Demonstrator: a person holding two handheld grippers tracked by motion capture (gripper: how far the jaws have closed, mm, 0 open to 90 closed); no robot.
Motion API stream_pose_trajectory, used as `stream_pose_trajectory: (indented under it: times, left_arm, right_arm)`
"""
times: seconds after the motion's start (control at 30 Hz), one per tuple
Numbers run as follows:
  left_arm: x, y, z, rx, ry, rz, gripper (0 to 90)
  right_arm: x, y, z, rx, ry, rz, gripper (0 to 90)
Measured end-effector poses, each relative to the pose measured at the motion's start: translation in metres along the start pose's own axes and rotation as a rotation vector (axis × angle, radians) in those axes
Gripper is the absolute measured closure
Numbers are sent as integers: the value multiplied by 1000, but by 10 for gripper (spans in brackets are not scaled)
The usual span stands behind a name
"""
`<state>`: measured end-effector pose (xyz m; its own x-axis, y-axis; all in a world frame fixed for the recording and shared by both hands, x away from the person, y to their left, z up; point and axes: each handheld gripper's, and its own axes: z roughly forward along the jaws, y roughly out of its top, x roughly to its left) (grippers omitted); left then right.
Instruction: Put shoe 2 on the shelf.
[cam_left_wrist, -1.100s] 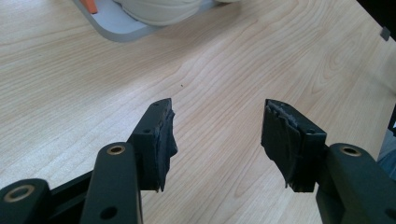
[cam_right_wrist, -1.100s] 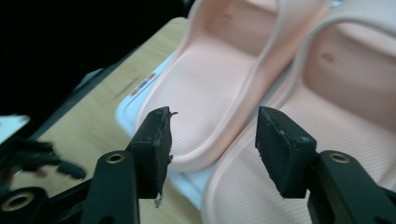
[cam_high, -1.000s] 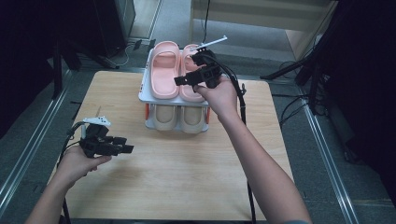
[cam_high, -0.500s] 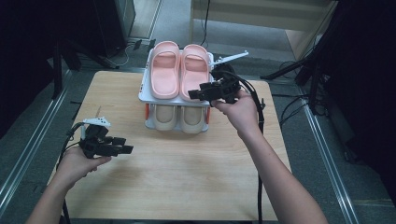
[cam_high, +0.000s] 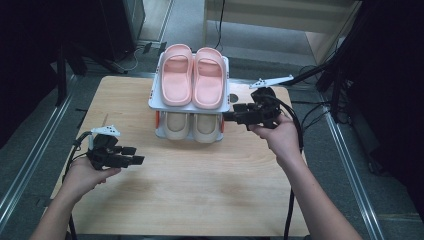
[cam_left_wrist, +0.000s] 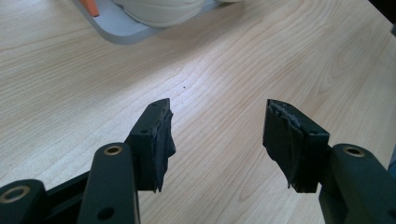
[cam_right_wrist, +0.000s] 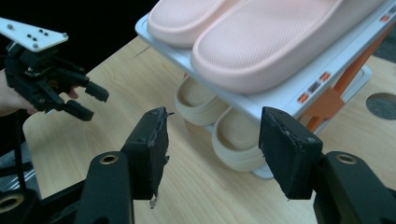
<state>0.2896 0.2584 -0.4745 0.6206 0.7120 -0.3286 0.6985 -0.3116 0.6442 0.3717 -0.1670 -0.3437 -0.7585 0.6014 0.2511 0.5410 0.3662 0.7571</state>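
Two-tier shoe rack (cam_high: 226, 106) stands at the far middle of the wooden table (cam_high: 200, 200). Top shelf carries a pair of pink slippers (cam_high: 194, 75), side by side, toes toward the person. Lower shelf has a pair of cream slippers (cam_high: 191, 126), also side by side.

Right gripper (cam_high: 231, 116) is held just beside the rack's right edge, level with the lower shelf, pointing left at it. Jaws are spread wide with nothing between them. In the right gripper view the right gripper (cam_right_wrist: 212, 140) looks along the rack's side: pink slippers (cam_right_wrist: 261, 32) above, cream slippers (cam_right_wrist: 219, 126) below, rack edge (cam_right_wrist: 285, 100) near the right jaw, not touching as far as visible.

Left gripper (cam_high: 131, 156) sits low over the table's near left, well apart from the rack, pointing right. Its jaws are also apart and empty; the left gripper view shows the left gripper (cam_left_wrist: 217, 135) over bare wood, rack base (cam_left_wrist: 116, 28) at the top edge.
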Motion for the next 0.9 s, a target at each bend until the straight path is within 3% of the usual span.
stream_pose_trajectory:
  times: [0.17, 0.3, 0.5, 0.77, 0.9]
  left_arm:
    - [0, -1, 2, 7, 1, 0, 420]
    - [-2, -1, 3, -1, -3, 8, 419]
    - [-5, 1, 4, -6, 0, 21, 419]
    - [-7, 1, 6, 3, 4, 26, 418]
    - [-8, 1, 8, 7, 5, 26, 418]
  right_arm:
    - [-2, -21, -3, 7, 1, 2, 420]
    - [-1, -38, -2, 14, -24, -36, 420]
    - [1, -61, 3, 32, 0, -39, 418]
    - [1, -83, 11, 39, -3, -77, 408]
    - [-1, -93, 16, 48, 4, -69, 407]
